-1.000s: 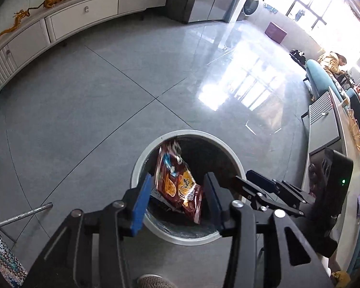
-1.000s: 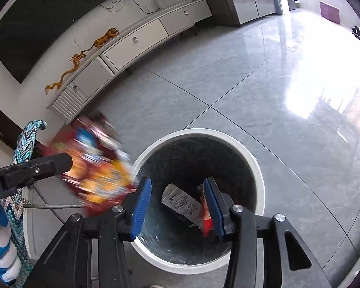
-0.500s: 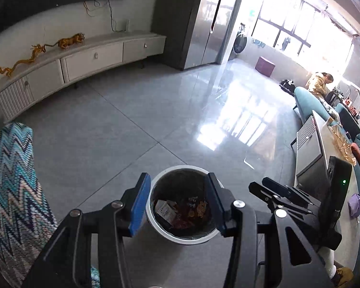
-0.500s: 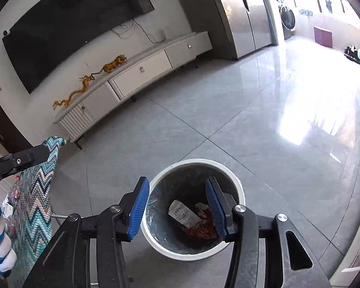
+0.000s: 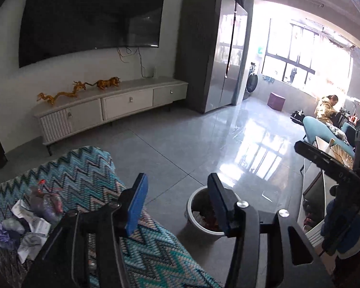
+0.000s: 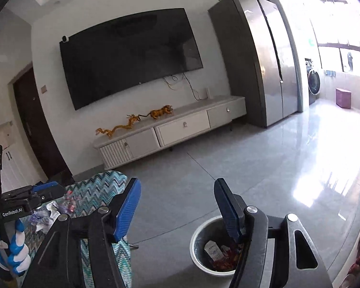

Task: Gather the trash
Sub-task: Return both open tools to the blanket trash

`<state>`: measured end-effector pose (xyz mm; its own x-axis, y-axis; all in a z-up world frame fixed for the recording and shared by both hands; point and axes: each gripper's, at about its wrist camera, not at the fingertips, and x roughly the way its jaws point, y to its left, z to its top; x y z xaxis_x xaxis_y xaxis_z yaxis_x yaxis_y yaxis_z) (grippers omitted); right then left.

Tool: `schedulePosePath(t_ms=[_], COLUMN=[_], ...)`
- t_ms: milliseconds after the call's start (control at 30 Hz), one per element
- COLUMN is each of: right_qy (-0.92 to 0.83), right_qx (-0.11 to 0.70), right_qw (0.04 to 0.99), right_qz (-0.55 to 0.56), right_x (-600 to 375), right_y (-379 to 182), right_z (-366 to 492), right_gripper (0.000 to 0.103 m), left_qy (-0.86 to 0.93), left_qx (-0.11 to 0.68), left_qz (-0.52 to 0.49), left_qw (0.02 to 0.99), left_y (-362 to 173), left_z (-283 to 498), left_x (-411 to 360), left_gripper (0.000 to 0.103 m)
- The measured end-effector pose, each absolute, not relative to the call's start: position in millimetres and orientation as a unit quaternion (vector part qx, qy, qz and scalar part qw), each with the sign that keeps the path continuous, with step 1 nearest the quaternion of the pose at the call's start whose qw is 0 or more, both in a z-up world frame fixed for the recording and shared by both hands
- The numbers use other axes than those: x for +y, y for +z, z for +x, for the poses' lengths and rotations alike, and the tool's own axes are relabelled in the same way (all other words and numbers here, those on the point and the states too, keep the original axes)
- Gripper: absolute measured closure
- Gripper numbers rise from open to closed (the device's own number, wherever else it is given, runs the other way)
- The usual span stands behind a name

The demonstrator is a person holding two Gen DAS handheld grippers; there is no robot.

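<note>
A round white trash bin (image 5: 194, 212) stands on the grey floor with red snack wrappers and a white packet inside; it also shows in the right wrist view (image 6: 199, 247). Crumpled papers and plastic wrappers (image 5: 33, 213) lie on a zigzag-patterned cloth (image 5: 84, 175), also seen in the right wrist view (image 6: 52, 211). My left gripper (image 5: 177, 204) is open and empty, raised above the cloth and bin. My right gripper (image 6: 177, 206) is open and empty, above and left of the bin. The right gripper shows at the right of the left wrist view (image 5: 328, 165).
A low white TV cabinet (image 6: 175, 129) with golden figurines stands under a wall TV (image 6: 132, 55). A grey fridge (image 6: 264, 57) is to its right. A coffee table (image 5: 324, 148) and blue sofa with a seated person (image 5: 326, 108) lie at far right.
The snack bag has dropped from my left gripper into the bin. Both grippers have risen and tilted up, away from the bin, staying open. The cloth with trash has come into view.
</note>
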<state>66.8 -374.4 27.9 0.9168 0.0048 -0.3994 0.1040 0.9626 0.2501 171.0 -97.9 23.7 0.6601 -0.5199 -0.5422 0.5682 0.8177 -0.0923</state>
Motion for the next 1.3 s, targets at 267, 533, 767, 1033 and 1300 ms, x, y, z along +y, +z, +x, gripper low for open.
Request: schedulePosePath(t_ms=[267,533,767,1033,1300], right_qy=[0.027,0.058,0.083,0.136,0.201], right_qx=[0.159,0.128,0.129,0.159,0.278], right_qw=[0.982,0.987,0.985,0.976,0.938], right_qz=[0.101,0.083,0.081,0.067,0.039], right_x=[-307.2,-253.7,-221.6,-184.5,-135.5], right_y=[77.7,104.5,97.8,72.7,2.3], right_z=[50.2,42.6,48.3,83.3,141.3], right_gripper=[0.024,0.004,0.0,0.0,0.0], left_qy=[-0.225,-0.145,-0.108,-0.114,-0.144], left_qx=[0.228,0.186,0.206,0.26,0.341], left_qz=[0.013,-0.017,-0.003,-0.008,0.025], left_qw=[0.947,0.972,0.972,0.959,0.929], left_y=[51.3,68.9,55.3,13.6,-63.1], left_z=[145.1,128.0,128.1,158.7,211.0], left_x=[15.6,125.0,175.3,192.3,168.5], left_gripper=[0.028,0.027,0.027,0.027,0.027])
